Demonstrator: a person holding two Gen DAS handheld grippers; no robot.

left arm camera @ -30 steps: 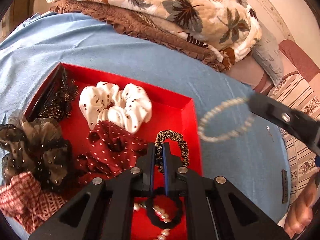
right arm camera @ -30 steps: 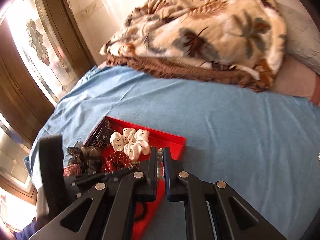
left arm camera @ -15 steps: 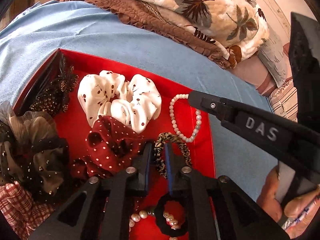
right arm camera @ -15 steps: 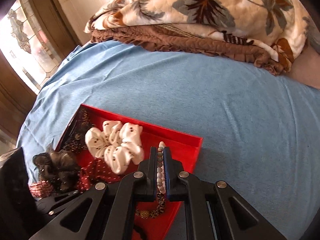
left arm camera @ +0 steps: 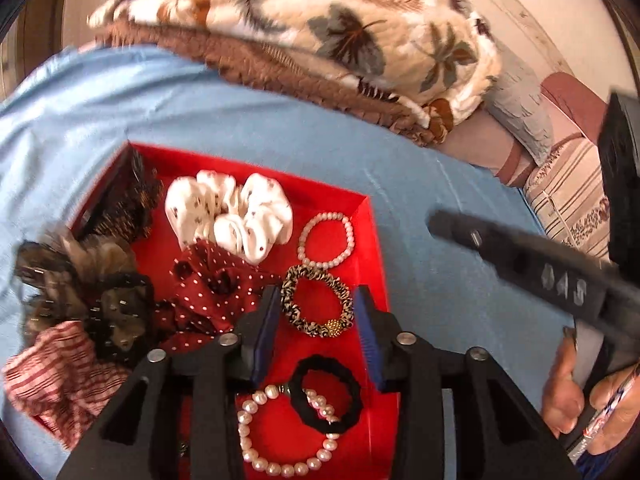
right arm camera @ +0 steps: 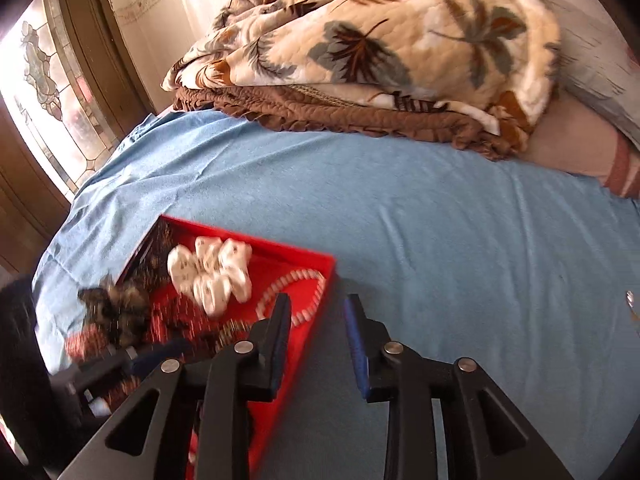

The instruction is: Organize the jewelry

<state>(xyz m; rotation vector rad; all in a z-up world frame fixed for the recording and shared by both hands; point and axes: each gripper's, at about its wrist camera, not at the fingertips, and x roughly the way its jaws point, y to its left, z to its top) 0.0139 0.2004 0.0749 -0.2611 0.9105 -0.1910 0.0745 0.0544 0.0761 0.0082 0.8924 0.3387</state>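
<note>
Now both our grippers, left (left arm camera: 316,316) and right (right arm camera: 316,320), were opening, empty, leaving the pearl bracelet (left arm camera: 326,240) near the red tray's (left arm camera: 370,248) far right corner.

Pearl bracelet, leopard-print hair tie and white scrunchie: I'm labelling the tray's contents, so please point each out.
Pearl bracelet (left arm camera: 347,227), left wrist view, on its right-hand beads.
Leopard-print hair tie (left arm camera: 289,285), left wrist view, on its left band.
White scrunchie (left arm camera: 256,216), left wrist view, on its right fold.

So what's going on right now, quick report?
Both jaws opening, nothing between them: left hand-held gripper, right hand-held gripper. Small pearl bracelet lies in red tray, beside white scrunchie. Nothing in the way.
</note>
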